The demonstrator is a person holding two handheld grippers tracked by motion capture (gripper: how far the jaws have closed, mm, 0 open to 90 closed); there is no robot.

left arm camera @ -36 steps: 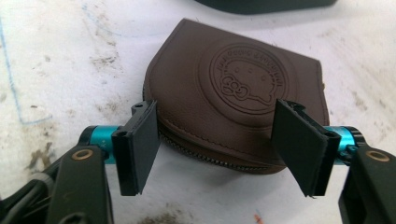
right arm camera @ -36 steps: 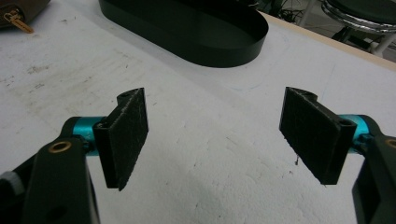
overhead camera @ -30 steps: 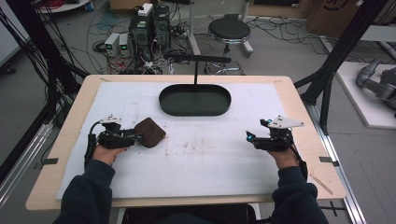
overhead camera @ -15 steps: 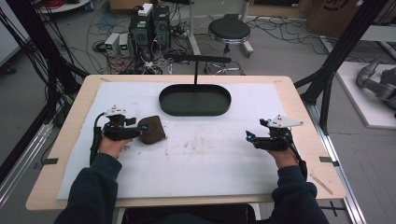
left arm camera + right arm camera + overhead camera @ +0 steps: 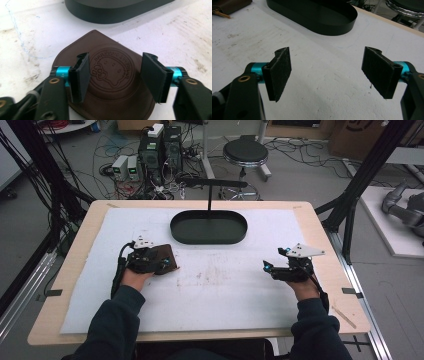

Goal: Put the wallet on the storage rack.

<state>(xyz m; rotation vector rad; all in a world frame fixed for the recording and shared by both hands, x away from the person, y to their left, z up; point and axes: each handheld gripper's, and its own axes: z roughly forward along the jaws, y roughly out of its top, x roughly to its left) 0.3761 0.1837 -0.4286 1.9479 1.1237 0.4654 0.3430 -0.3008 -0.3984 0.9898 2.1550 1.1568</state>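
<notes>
A brown leather pouch with a round embossed emblem lies flat on the white mat, left of centre. My left gripper hovers over it and points toward the far side. Seen from the left gripper view, the pouch lies under and between the two pads, which stand apart from it. The left gripper is open, and its jaws have just been closing. My right gripper rests at the mat's right side. In its own view the right gripper is open over bare mat.
A black oval tray with a T-shaped stand sits at the mat's far middle, just beyond the pouch. The tray wall is close ahead of the left jaws. Black frame posts flank the wooden table.
My left gripper has slid to the right, farther over the pouch, which has turned a little. Its jaws widened, then narrowed. The right gripper has stayed put.
</notes>
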